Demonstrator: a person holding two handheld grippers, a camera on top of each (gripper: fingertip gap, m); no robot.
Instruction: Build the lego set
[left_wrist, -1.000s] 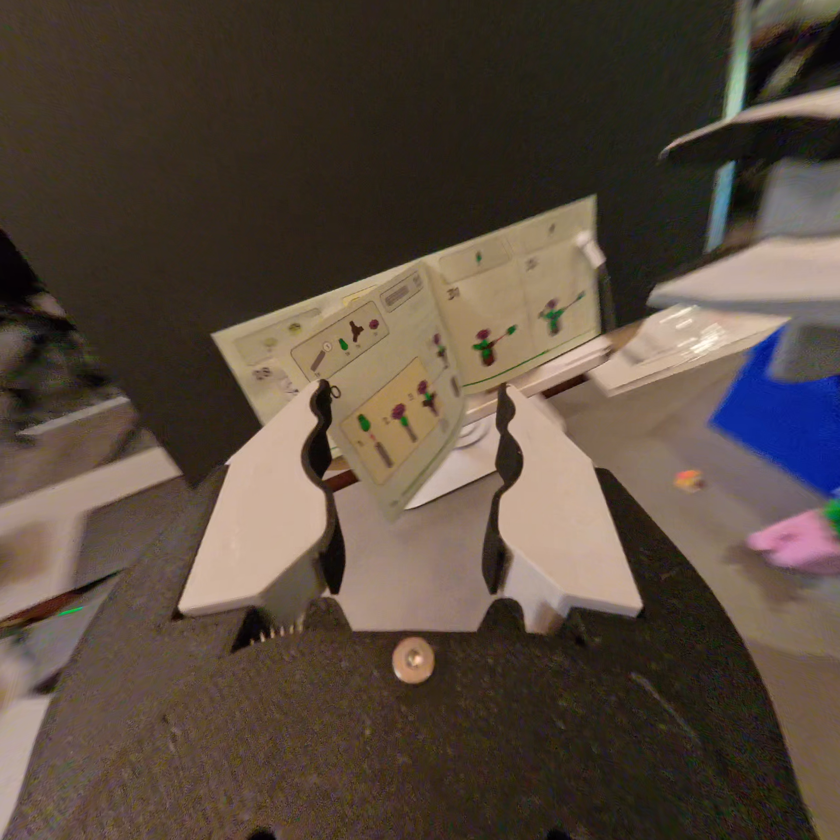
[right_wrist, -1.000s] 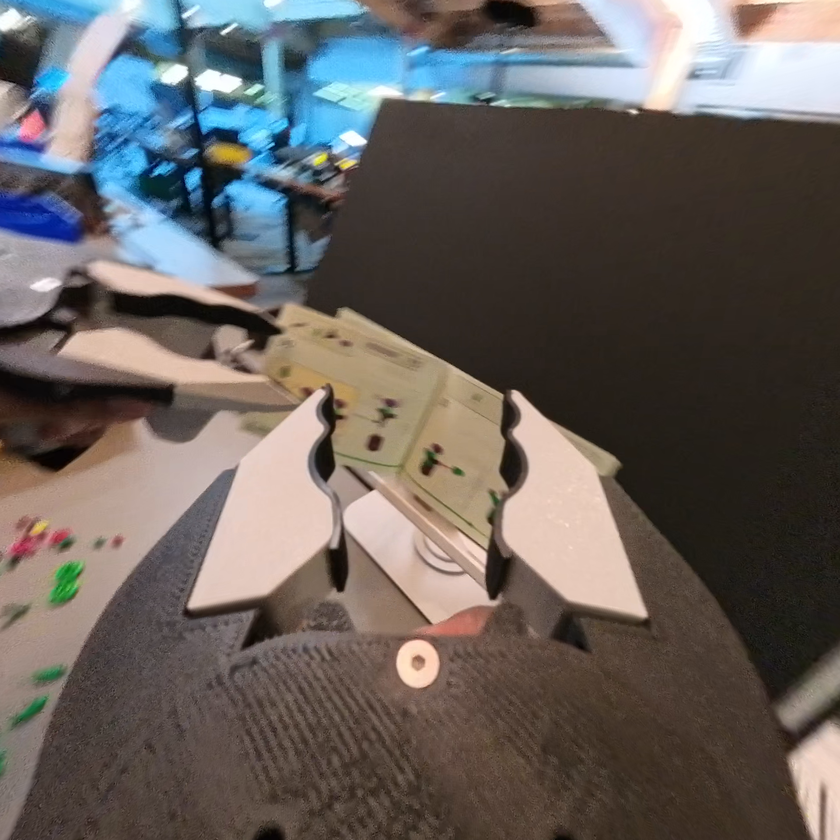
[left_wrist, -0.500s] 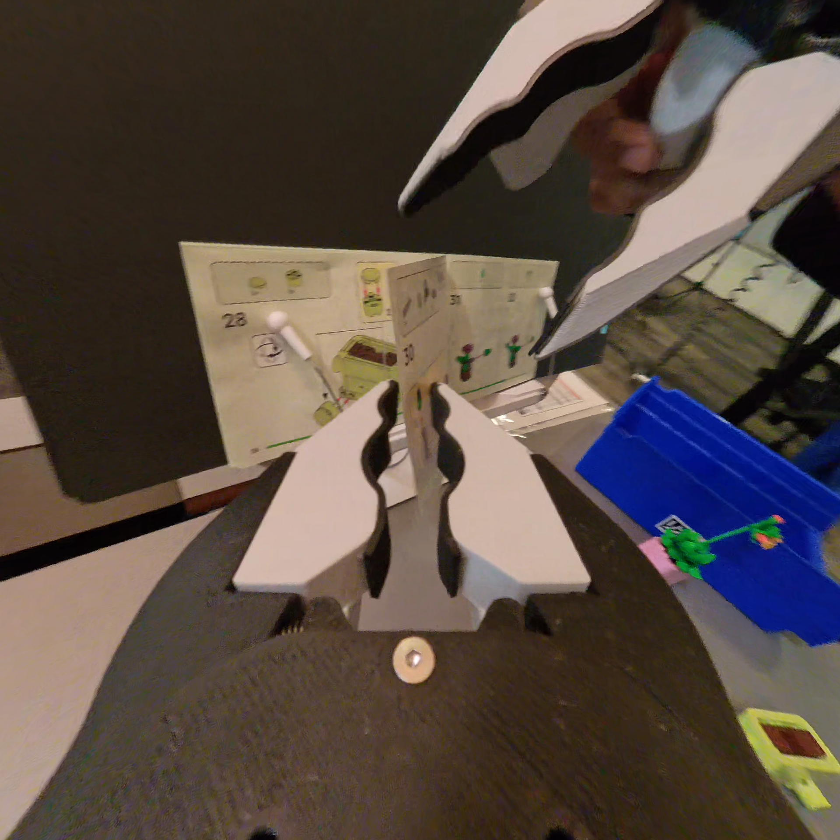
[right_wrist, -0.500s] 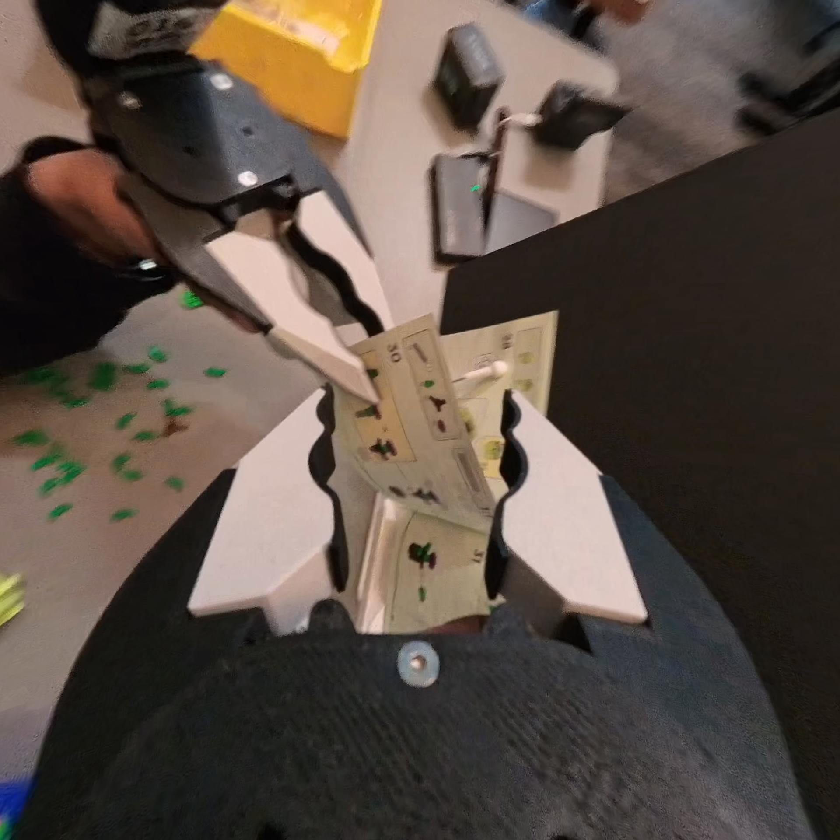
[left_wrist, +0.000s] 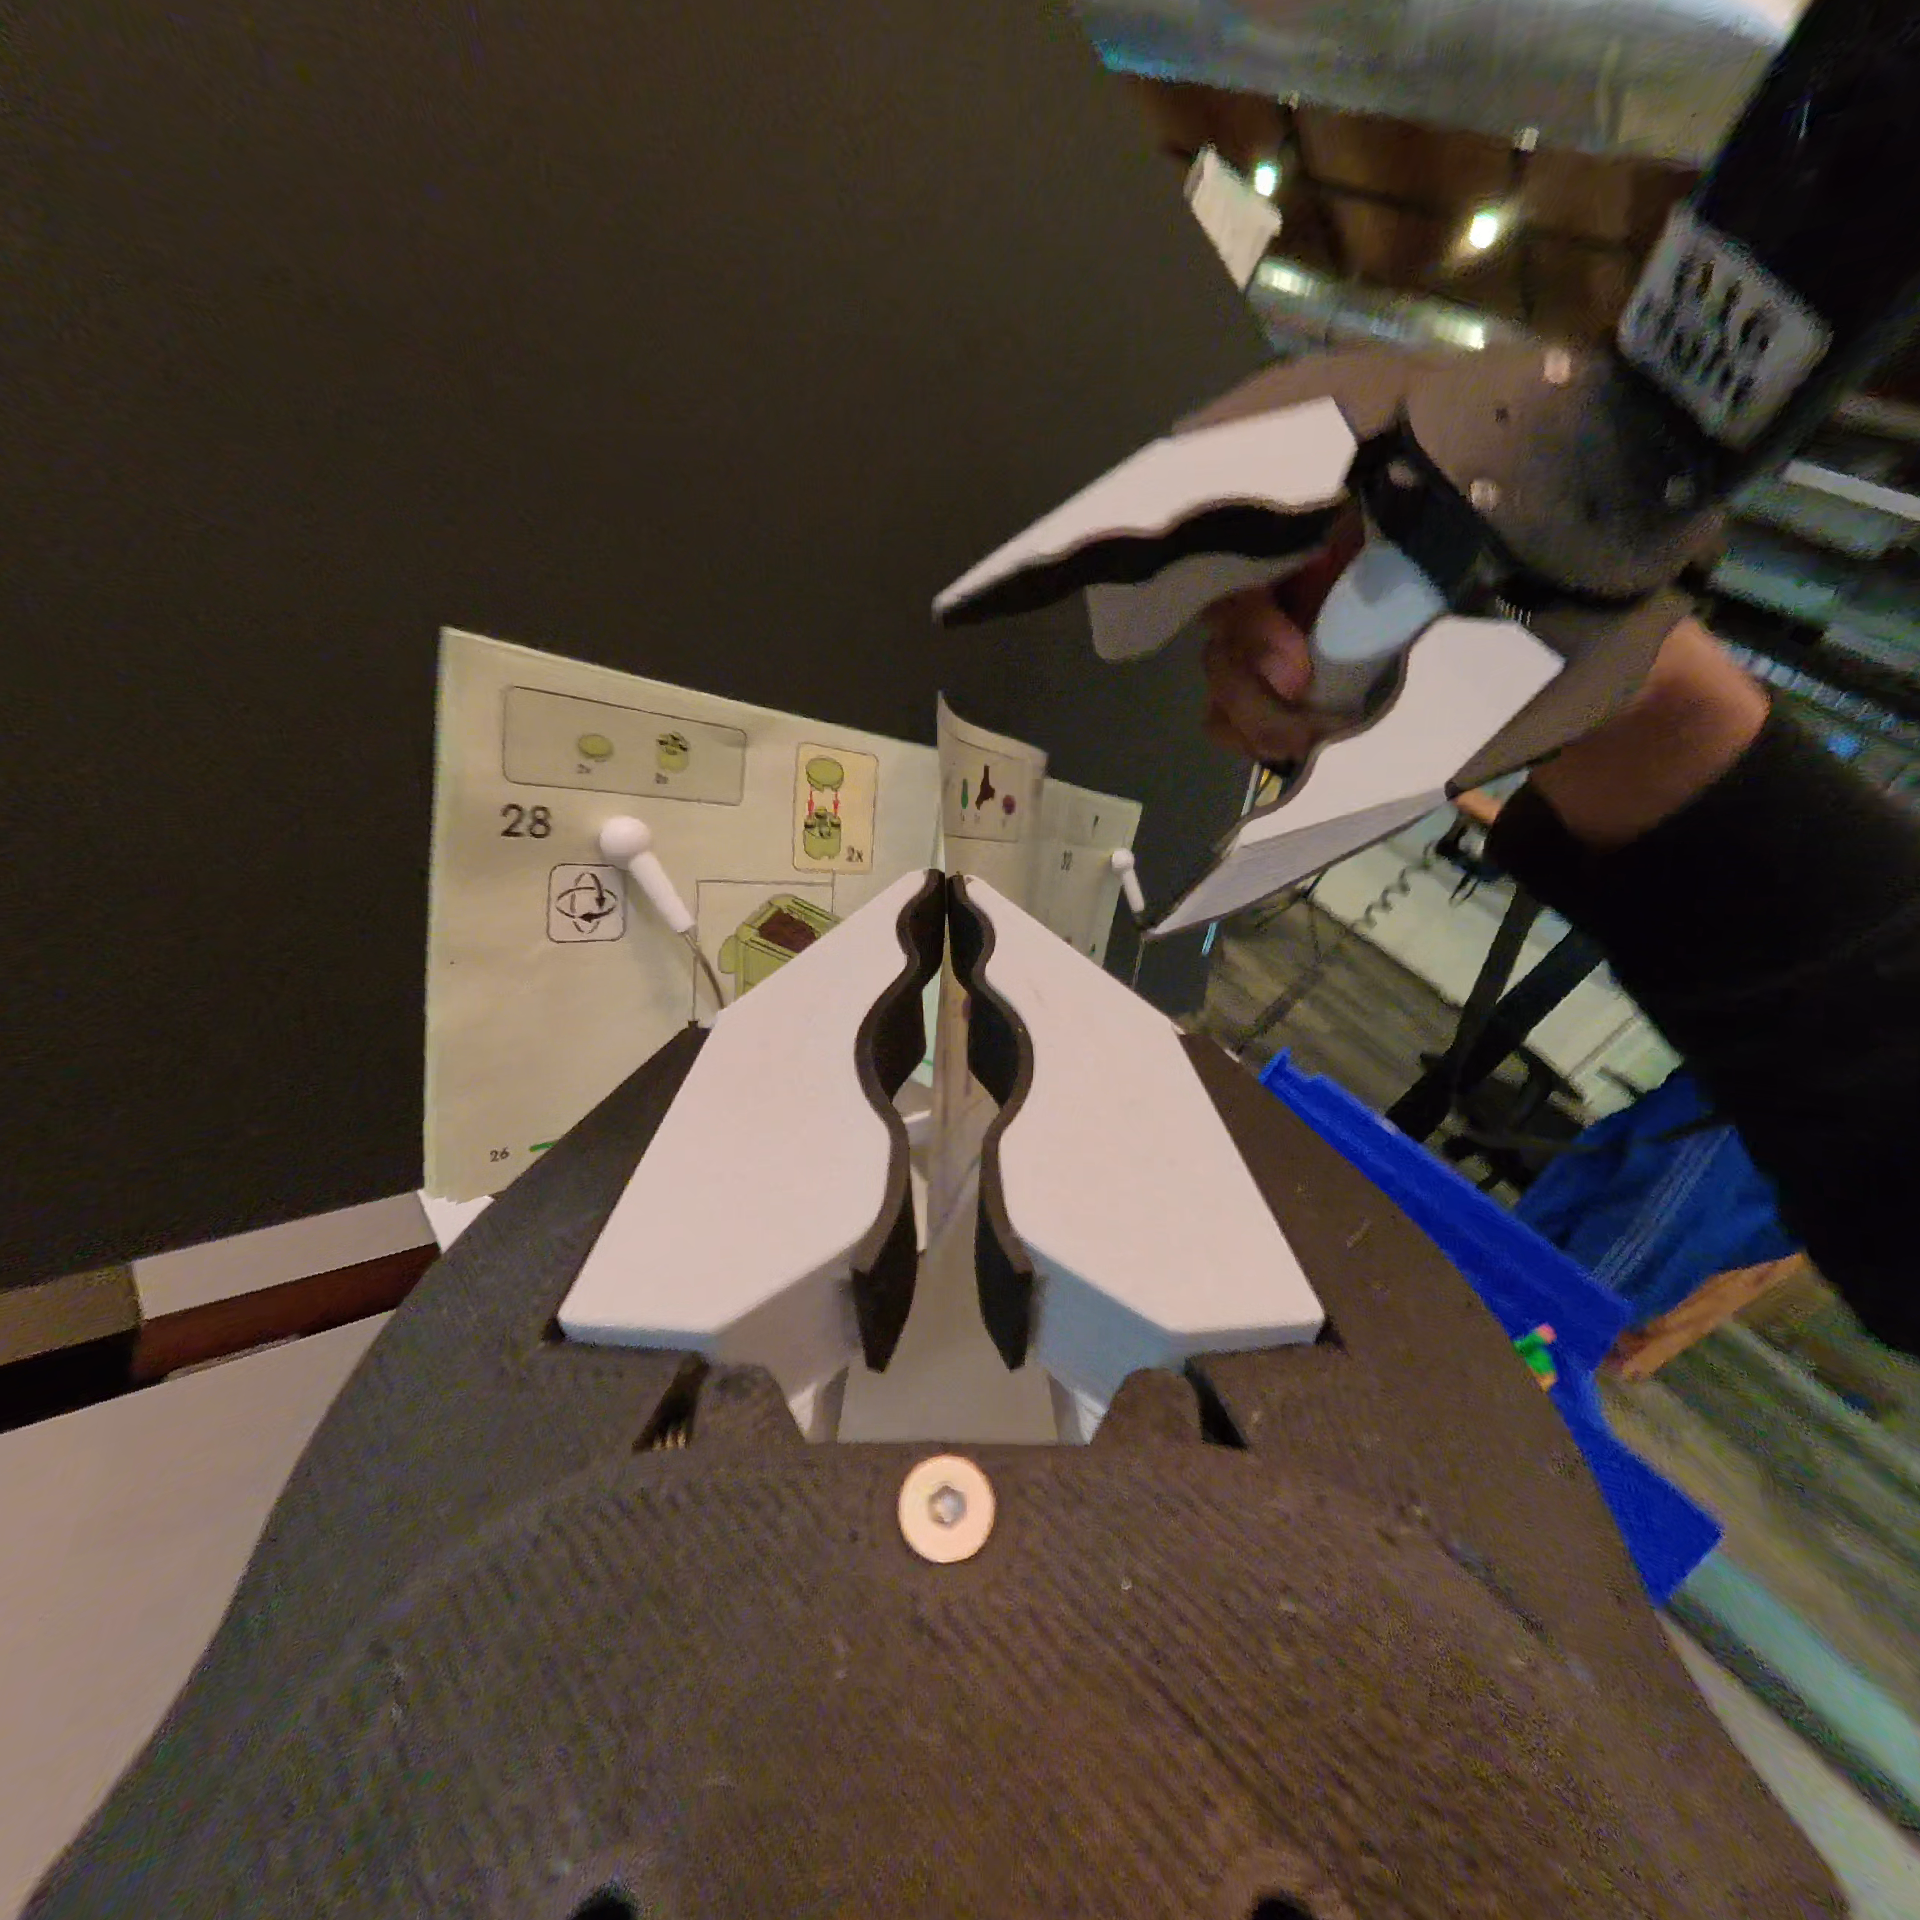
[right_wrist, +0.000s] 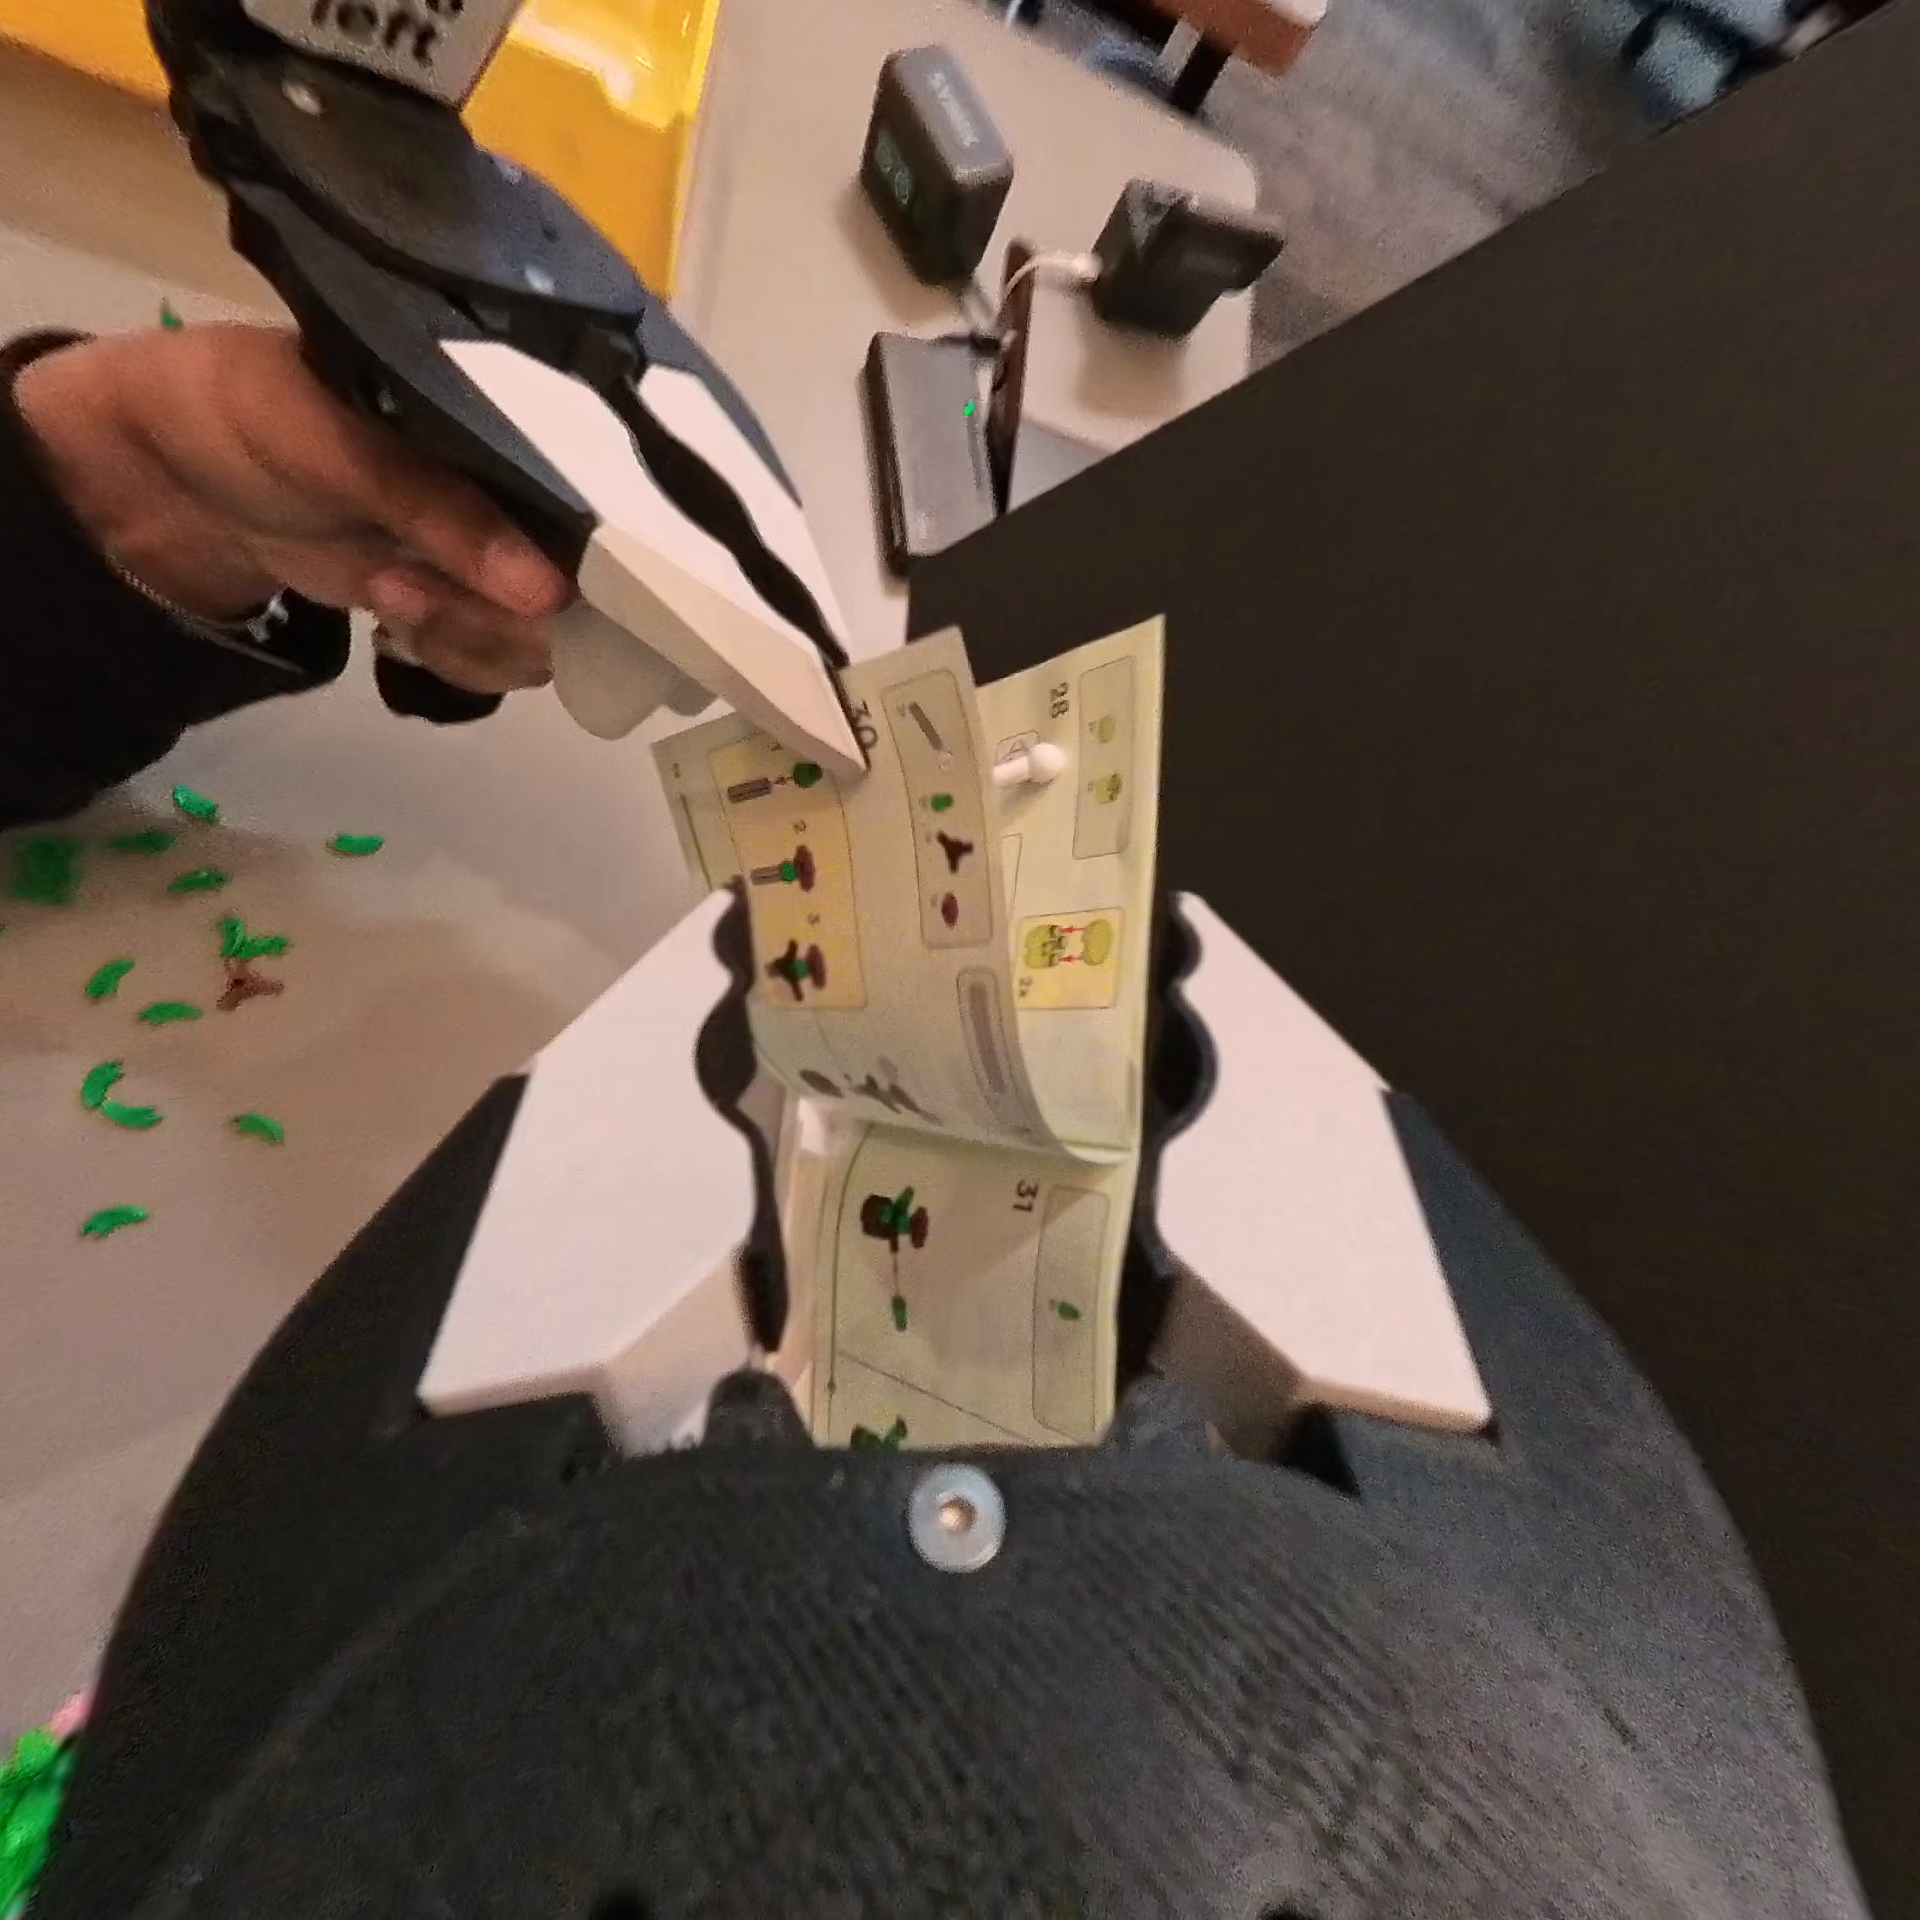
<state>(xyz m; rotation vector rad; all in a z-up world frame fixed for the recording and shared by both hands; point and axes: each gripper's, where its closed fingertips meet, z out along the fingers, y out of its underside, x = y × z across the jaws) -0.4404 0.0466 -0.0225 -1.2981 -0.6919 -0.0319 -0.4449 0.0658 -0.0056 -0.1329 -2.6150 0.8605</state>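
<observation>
The instruction booklet (left_wrist: 582, 935) stands open on a stand against a black board, held by white pegs (left_wrist: 636, 854). My left gripper (left_wrist: 945, 883) is shut on the edge of one loose page (left_wrist: 987, 790) and holds it upright, half turned. In the right wrist view the left gripper (right_wrist: 844, 717) pinches the top corner of the curled page (right_wrist: 935, 935). My right gripper (right_wrist: 954, 914) is open and empty, hovering over the booklet and looking down on it. It also shows in the left wrist view (left_wrist: 1047, 767), above right of the page.
Several small green lego leaves (right_wrist: 135, 1039) lie scattered on the grey table at left. A yellow bin (right_wrist: 592, 135) and black devices (right_wrist: 935, 177) sit beyond. A blue bin (left_wrist: 1455, 1278) stands to the right. A green and pink build (right_wrist: 31, 1766) shows at the bottom left. Spacing between my two grippers at the tips: around 4 cm.
My left gripper has closed fully on the loose page and pulled it further over. My right gripper has stayed open above the booklet, shifting only slightly.
</observation>
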